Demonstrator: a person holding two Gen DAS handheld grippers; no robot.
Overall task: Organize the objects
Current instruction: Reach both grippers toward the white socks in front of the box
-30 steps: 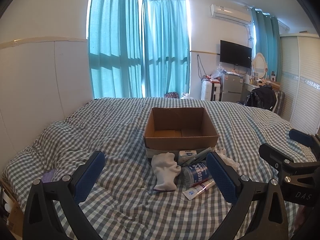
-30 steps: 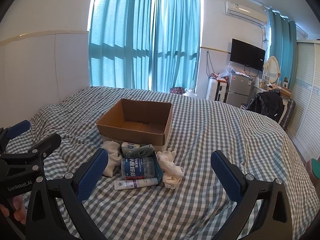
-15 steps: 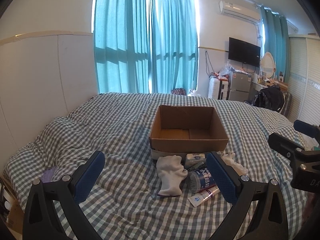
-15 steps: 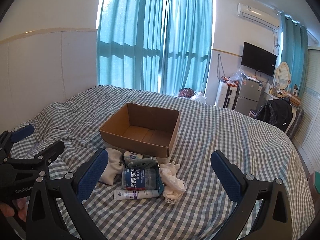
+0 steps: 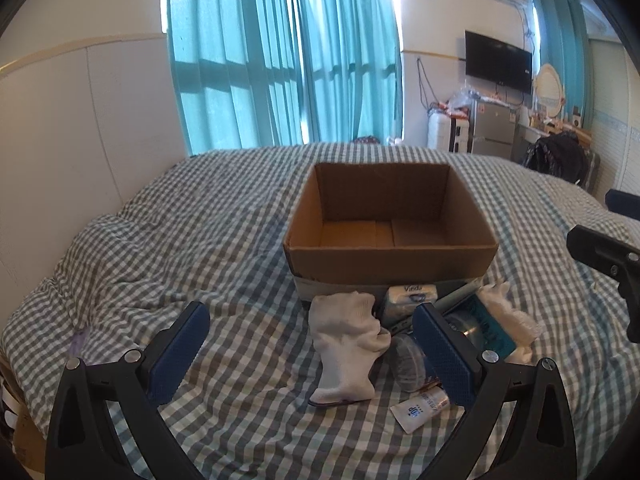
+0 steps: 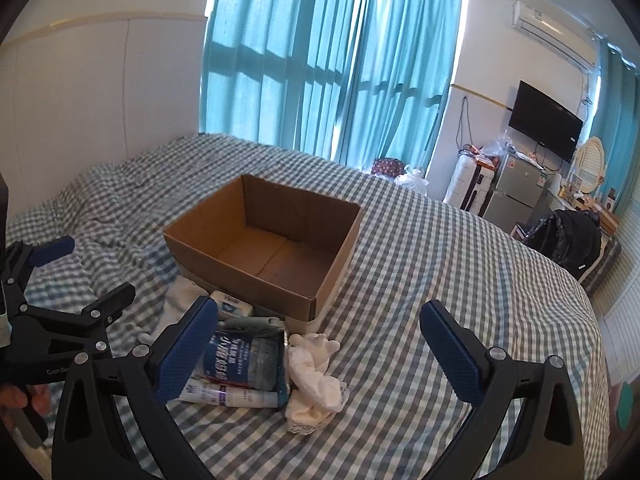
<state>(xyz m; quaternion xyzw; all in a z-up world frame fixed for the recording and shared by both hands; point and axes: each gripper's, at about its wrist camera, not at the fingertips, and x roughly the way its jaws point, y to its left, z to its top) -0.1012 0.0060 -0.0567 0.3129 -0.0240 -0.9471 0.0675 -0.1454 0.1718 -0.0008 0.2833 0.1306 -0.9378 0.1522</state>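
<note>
An open, empty cardboard box [image 5: 390, 236] [image 6: 264, 248] rests on the checked bed. A small pile lies at its near side: a white sock [image 5: 346, 346], a tissue pack [image 5: 412, 296] [image 6: 232, 304], a clear pouch with blue print [image 6: 244, 360] [image 5: 486, 328], a white tube [image 5: 420, 408] [image 6: 228, 396] and a crumpled white lace cloth [image 6: 314, 380] [image 5: 508, 316]. My left gripper [image 5: 310, 354] hovers open in front of the sock. My right gripper [image 6: 320, 350] is open above the lace cloth. Neither holds anything.
The checked bedspread [image 6: 440, 280] stretches right of the box. A white headboard wall [image 5: 60, 140] stands left, teal curtains [image 5: 280, 60] behind. A fridge [image 6: 516, 196], a suitcase [image 6: 468, 184] and a black bag [image 6: 572, 240] stand at the far right.
Both grippers have moved forward toward the box and the pile, which look larger now. Both stay open and nothing on the bed has shifted.
</note>
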